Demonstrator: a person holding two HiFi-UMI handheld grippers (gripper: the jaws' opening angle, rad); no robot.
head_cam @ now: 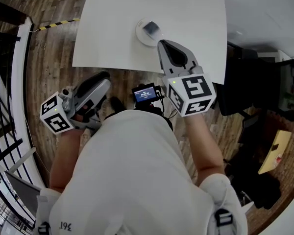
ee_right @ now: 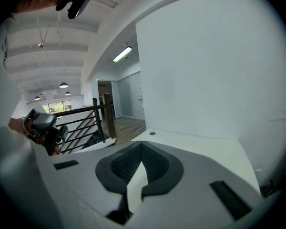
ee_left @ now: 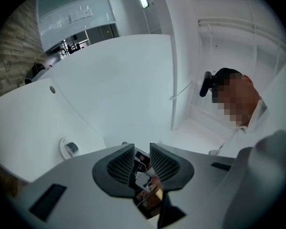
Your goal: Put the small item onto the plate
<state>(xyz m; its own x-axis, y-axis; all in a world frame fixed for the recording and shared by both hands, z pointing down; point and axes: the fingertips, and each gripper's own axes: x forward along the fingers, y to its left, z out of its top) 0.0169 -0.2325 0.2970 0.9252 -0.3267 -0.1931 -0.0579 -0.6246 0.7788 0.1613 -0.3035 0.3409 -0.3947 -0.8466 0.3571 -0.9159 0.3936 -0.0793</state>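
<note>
A small round white plate (head_cam: 141, 33) sits near the front edge of the white table (head_cam: 112, 28), and a small grey item (head_cam: 151, 29) lies on it. My right gripper (head_cam: 163, 43) is just below and to the right of the plate, over the table edge. Its jaws are shut with nothing between them (ee_right: 142, 148). My left gripper (head_cam: 106, 75) hangs off the table, over the wooden floor, close to the person's body. Its jaws stand a little apart with nothing between them (ee_left: 142, 157). In the left gripper view, the plate (ee_left: 63, 149) and the item (ee_left: 72, 148) appear at the far left.
Black chairs (head_cam: 264, 82) stand right of the table, with a cardboard box (head_cam: 274, 151) on the floor beyond. A black railing (head_cam: 7, 106) runs along the left. A small screen device (head_cam: 144, 93) sits at the person's chest. Yellow-black tape (head_cam: 59, 23) marks the floor.
</note>
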